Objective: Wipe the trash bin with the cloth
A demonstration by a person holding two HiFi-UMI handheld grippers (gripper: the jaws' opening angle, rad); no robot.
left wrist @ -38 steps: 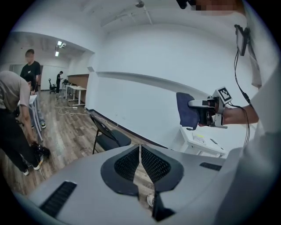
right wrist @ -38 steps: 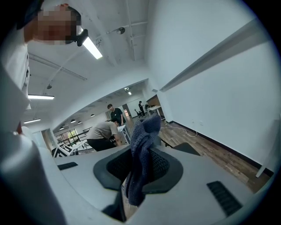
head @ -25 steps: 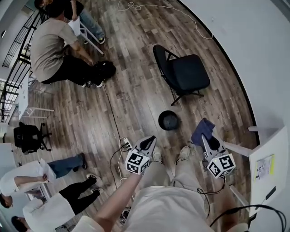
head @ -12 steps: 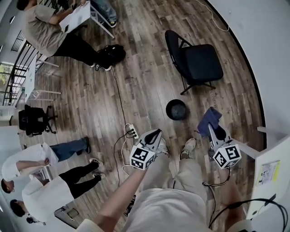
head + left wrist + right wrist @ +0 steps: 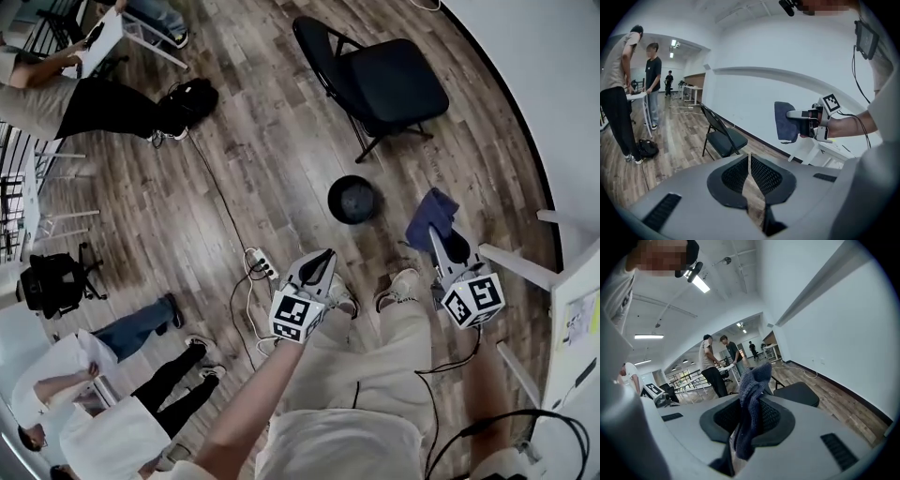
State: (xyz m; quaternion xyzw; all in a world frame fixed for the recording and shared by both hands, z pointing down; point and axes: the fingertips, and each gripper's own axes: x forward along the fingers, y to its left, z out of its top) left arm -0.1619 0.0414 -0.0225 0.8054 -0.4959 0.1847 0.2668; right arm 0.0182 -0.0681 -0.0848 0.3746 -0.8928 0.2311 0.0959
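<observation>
Trash bin (image 5: 354, 199) on floor (image 5: 272, 131) before chair (image 5: 380, 80), cloth (image 5: 429, 217) near its right (power strip (image 5: 261, 266) left)

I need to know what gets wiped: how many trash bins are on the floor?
1. A small round black trash bin stands on the wood floor, between the black folding chair and the person's shoes, left of the blue cloth. More could sit out of view.
</observation>
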